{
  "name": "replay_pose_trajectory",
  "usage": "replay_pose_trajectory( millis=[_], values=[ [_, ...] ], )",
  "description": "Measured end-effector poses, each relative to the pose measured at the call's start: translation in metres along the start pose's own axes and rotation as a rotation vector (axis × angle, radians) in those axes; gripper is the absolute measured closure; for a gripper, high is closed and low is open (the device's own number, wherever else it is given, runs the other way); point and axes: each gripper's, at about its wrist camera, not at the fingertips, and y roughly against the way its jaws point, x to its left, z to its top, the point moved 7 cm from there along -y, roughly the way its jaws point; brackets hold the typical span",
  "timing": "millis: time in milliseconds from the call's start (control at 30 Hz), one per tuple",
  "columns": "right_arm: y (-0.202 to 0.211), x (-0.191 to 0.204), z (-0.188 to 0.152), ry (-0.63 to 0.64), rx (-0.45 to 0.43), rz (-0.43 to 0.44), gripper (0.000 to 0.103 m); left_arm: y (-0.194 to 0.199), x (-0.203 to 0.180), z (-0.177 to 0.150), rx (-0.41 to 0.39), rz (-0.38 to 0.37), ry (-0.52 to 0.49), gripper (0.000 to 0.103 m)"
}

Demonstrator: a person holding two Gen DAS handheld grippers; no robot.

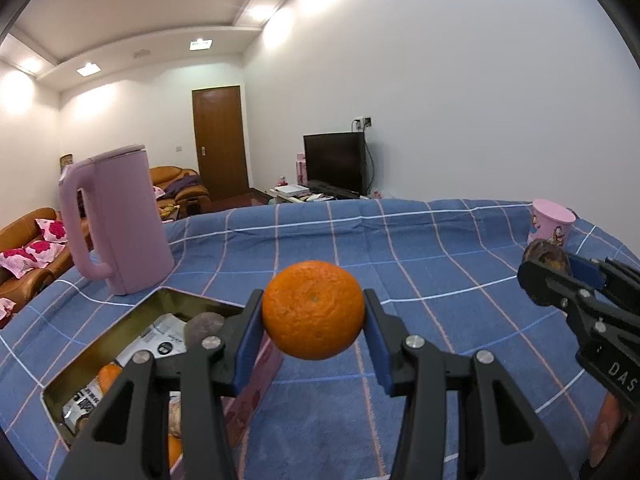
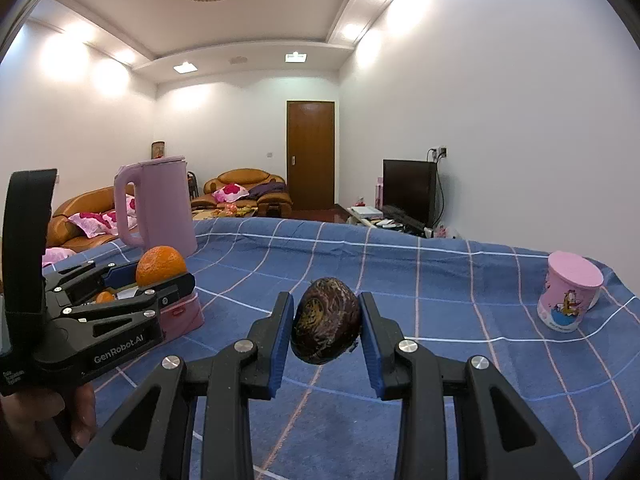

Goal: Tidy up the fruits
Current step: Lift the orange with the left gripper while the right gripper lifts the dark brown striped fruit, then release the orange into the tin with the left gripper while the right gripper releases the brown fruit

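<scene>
A living room with white walls, a brown door (image 2: 310, 155), orange-brown sofas (image 2: 244, 184) and a dark television (image 2: 408, 190) lies behind a table covered in a blue checked cloth (image 1: 420, 248).

Readable writing is scarce. The left gripper's body, seen from the right wrist view, carries "GenRobot.AI" in white letters. The right gripper's body in the left wrist view shows the letters "DAS", cut off at the frame edge. The pink cup (image 2: 570, 296) at 3 o'clock bears a cartoon print; any wording on it is too small to read. Packets inside the metal tin (image 1: 120, 328) have black-and-white printing that cannot be made out.

The left gripper (image 1: 314, 312) is closed partway on an orange (image 1: 314, 310), its blue pads pressing both sides, the fruit held clear above the cloth. The tin sits at 8 o'clock from it, holding more orange fruit and a dark round one, beside a pink box (image 1: 256, 380). A pink kettle (image 1: 114, 220) stands at 10 o'clock, just beyond the tin.

The right gripper (image 2: 326, 322) is likewise narrowed onto a dark, mottled brown fruit (image 2: 326, 322), clamped between its blue pads above the cloth. A hand (image 2: 52, 420) grips the left gripper's handle at 8 o'clock.
</scene>
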Motion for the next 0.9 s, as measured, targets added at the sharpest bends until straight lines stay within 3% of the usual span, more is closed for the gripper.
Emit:
replay_pose_trajectory(
  millis=[900],
  values=[
    [-0.048, 0.09, 0.023, 0.067, 0.064, 0.213, 0.068, 0.006, 0.081, -0.012, 0.101, 0.136, 0.034, 0.054]
  ],
)
